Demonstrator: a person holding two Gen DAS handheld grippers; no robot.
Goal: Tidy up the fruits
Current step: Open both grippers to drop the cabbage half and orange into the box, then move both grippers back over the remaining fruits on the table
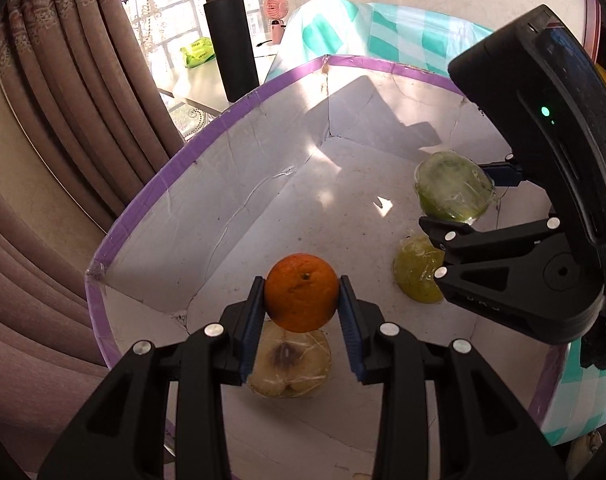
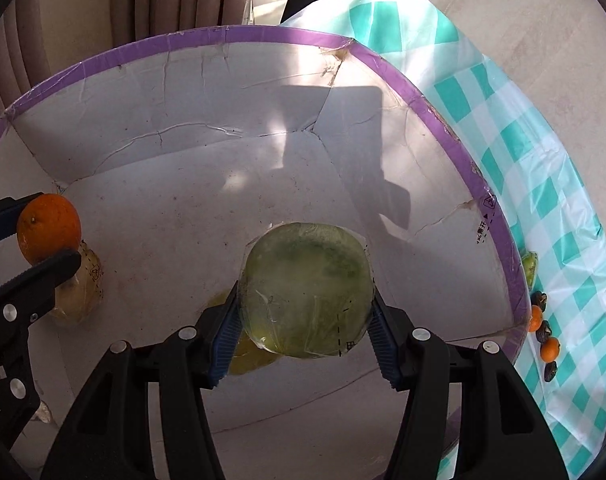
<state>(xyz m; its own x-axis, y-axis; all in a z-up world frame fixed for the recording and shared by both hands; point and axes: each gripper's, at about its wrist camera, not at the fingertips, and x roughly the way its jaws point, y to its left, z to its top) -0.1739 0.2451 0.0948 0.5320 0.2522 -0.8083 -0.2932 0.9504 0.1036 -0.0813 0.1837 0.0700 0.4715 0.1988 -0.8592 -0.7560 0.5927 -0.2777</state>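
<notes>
Jaws: left gripper (image 1: 302,305) clamped on orange (image 1: 301,291); right gripper (image 2: 305,329) clamped on film-wrapped green fruit (image 2: 306,290) | Place: both held over white purple-rimmed box (image 2: 239,36) | Box floor: wrapped pale fruit (image 1: 289,364) at 6 o'clock beneath orange; wrapped yellow-green fruit (image 1: 417,272) at 3 o'clock

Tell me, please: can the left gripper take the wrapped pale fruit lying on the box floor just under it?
Probably not now. The left gripper is shut on the orange, so its jaws are full, though the pale fruit lies directly below, nothing covering it.
</notes>
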